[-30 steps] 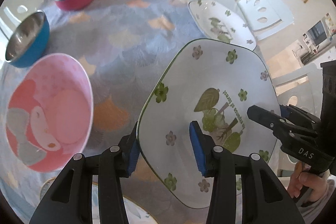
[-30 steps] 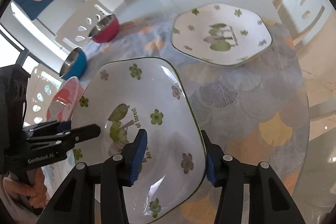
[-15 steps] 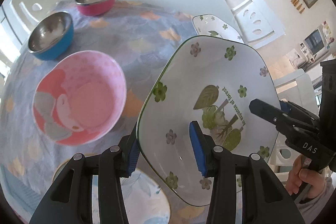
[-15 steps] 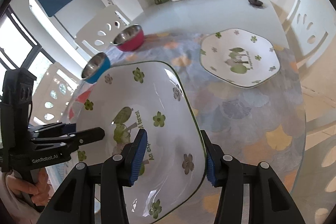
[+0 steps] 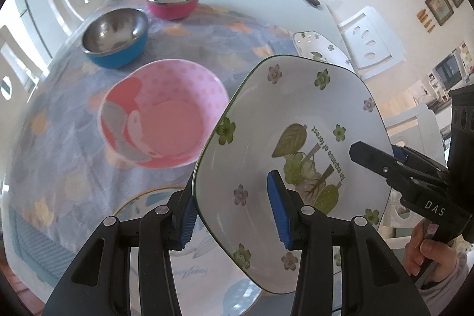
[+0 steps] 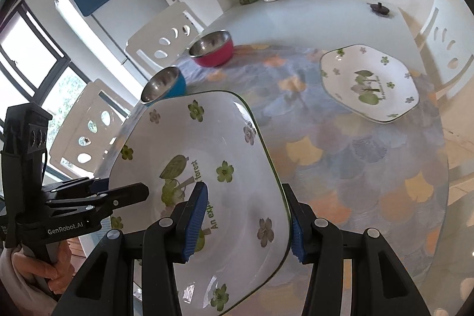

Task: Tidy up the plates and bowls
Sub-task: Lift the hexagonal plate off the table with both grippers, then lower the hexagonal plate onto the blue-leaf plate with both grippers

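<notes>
Glossy ceramic plate (image 5: 296,120); shiny metal-lined bowls (image 5: 115,37); matt patterned tablecloth (image 6: 355,168).

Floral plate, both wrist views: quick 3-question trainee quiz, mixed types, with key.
1. True or false: the held floral plate rests flat on the tablecloth.
2. Multiple choice: which grippers clamp its rim? A) the left gripper only B) the right gripper only C) both
3. Fill in: the steel bowl nearest the pink bowl has a ____ outside.

Key: 1 false, it is held tilted above the table; 2 C, one on each of two opposite edges; 3 blue.
</notes>
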`<move>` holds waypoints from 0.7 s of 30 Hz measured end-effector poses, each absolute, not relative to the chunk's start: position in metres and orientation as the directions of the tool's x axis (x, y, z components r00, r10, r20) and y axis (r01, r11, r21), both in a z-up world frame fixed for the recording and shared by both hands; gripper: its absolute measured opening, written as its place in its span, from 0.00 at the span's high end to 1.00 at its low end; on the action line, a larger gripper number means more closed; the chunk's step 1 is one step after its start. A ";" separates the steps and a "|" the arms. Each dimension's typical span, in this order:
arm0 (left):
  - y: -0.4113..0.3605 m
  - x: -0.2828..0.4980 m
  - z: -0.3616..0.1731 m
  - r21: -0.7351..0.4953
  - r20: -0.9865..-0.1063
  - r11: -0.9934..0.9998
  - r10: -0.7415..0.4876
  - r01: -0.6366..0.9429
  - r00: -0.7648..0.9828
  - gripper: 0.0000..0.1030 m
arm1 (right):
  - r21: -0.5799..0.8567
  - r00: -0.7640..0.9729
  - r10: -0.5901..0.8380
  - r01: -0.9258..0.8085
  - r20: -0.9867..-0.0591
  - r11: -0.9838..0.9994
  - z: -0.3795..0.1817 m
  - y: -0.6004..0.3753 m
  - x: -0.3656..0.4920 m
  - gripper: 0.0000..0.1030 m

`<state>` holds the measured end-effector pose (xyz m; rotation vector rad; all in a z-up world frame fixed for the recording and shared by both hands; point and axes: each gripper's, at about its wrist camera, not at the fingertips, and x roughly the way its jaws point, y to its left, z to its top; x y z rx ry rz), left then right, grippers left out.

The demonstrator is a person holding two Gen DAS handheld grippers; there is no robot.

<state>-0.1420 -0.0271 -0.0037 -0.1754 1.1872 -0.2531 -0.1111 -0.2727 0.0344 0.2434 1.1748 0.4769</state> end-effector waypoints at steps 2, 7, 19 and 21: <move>-0.018 -0.145 -0.004 -0.267 -0.893 0.959 -0.282 0.093 0.351 0.61 | 0.425 0.294 0.482 -0.237 -0.825 0.873 0.034 -0.265 -0.114 0.53; 0.002 -0.151 -0.006 -0.267 -0.895 0.962 -0.271 0.061 0.353 0.61 | 0.444 0.269 0.502 -0.250 -0.822 0.860 0.031 -0.244 -0.119 0.53; 0.037 -0.167 -0.016 -0.282 -0.904 0.959 -0.269 0.008 0.332 0.61 | 0.473 0.203 0.528 -0.266 -0.825 0.840 0.023 -0.208 -0.128 0.53; 0.040 -0.170 -0.018 -0.280 -0.906 0.960 -0.267 0.008 0.328 0.61 | 0.475 0.193 0.529 -0.265 -0.827 0.839 0.021 -0.205 -0.129 0.53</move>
